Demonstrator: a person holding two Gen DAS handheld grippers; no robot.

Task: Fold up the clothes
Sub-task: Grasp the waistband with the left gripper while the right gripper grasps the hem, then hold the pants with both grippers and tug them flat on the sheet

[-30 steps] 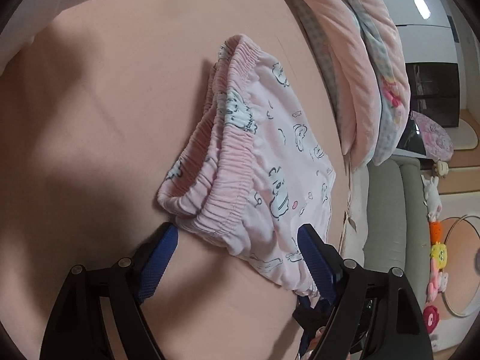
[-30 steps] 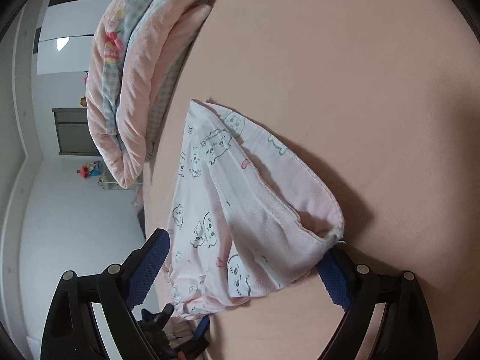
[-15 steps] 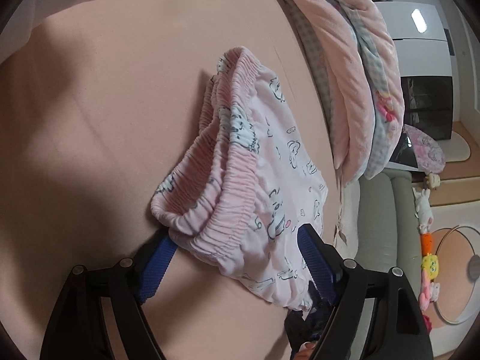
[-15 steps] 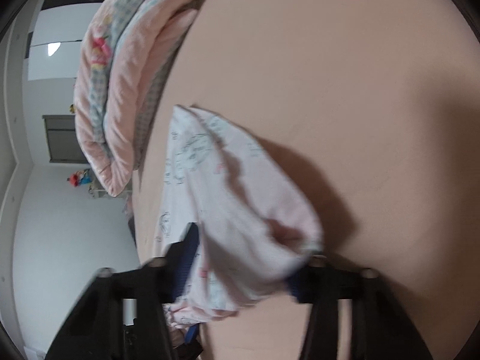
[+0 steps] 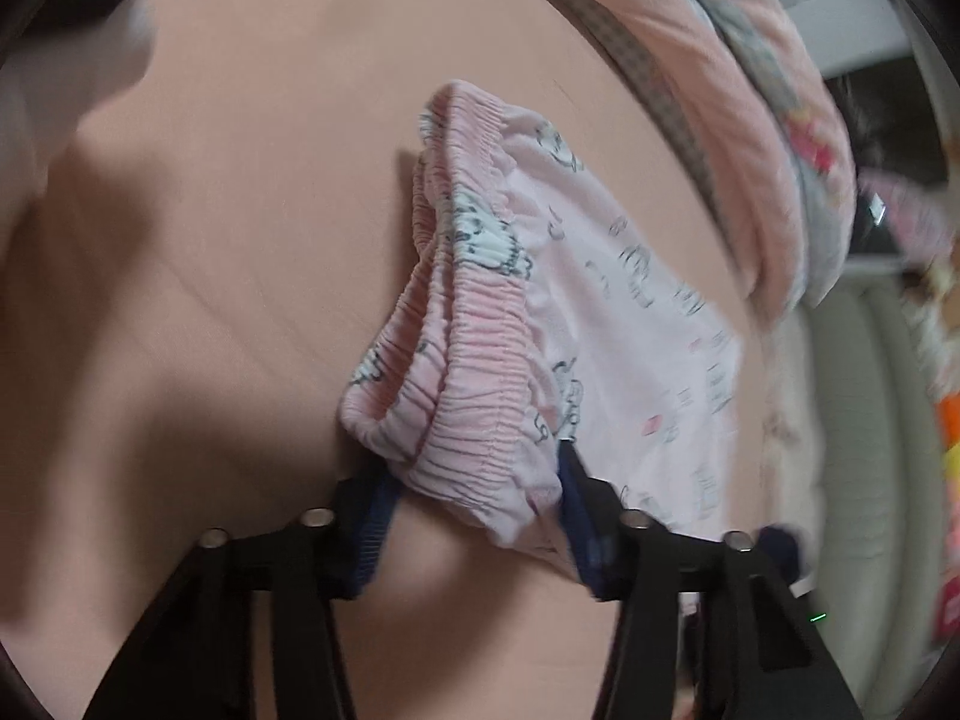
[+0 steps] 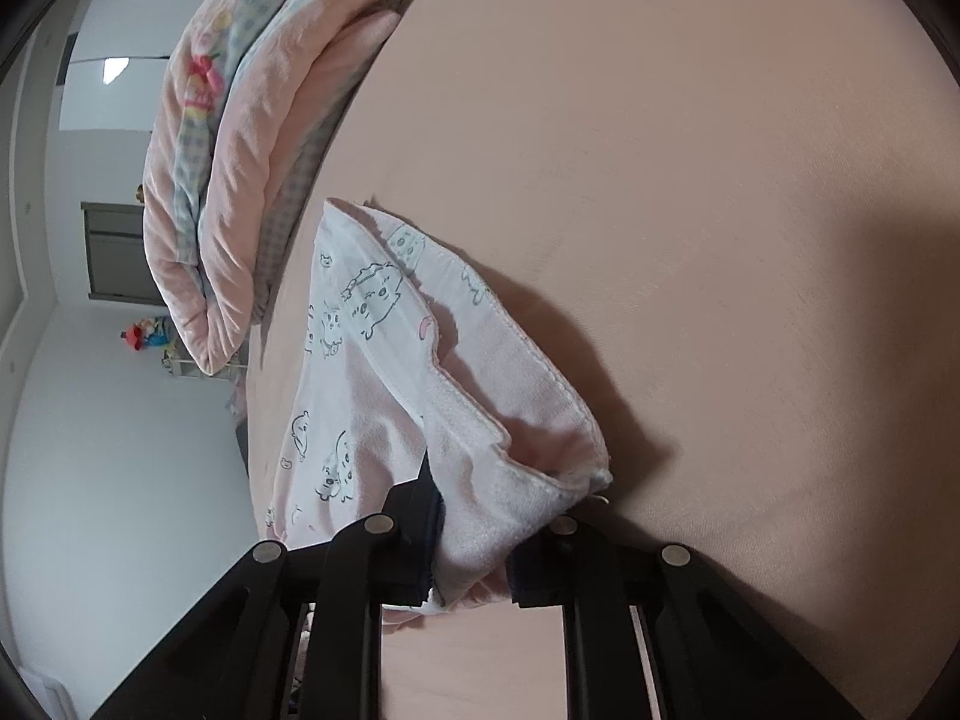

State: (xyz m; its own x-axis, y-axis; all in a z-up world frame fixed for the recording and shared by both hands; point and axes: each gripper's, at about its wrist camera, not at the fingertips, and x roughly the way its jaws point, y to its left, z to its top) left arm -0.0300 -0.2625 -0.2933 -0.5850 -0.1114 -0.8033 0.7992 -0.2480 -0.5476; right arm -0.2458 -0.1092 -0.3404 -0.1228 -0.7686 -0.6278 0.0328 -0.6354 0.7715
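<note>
Pink shorts (image 5: 600, 312) printed with small cartoon animals lie on a pink bed sheet (image 5: 240, 240). In the left wrist view, my left gripper (image 5: 471, 516) is at the near end of the gathered elastic waistband. Its jaws are closing, and the bunched band is squeezed between the blue pads. In the right wrist view, the shorts (image 6: 372, 408) show their leg-opening end. My right gripper (image 6: 474, 546) is closing, its pads pinching the hem, and the loose opening puffs up just beyond them.
A folded pink and checked blanket (image 5: 750, 120) lies along the bed's far edge, beside the shorts; the right wrist view shows that blanket (image 6: 240, 150) too. A grey-green sofa (image 5: 870, 420) stands beyond the bed. Bare sheet (image 6: 690, 180) spreads to the other side.
Both grippers have closed in from wide open onto the shorts, the left on the waistband, the right on the leg hem. The left view has swung and blurred slightly.
</note>
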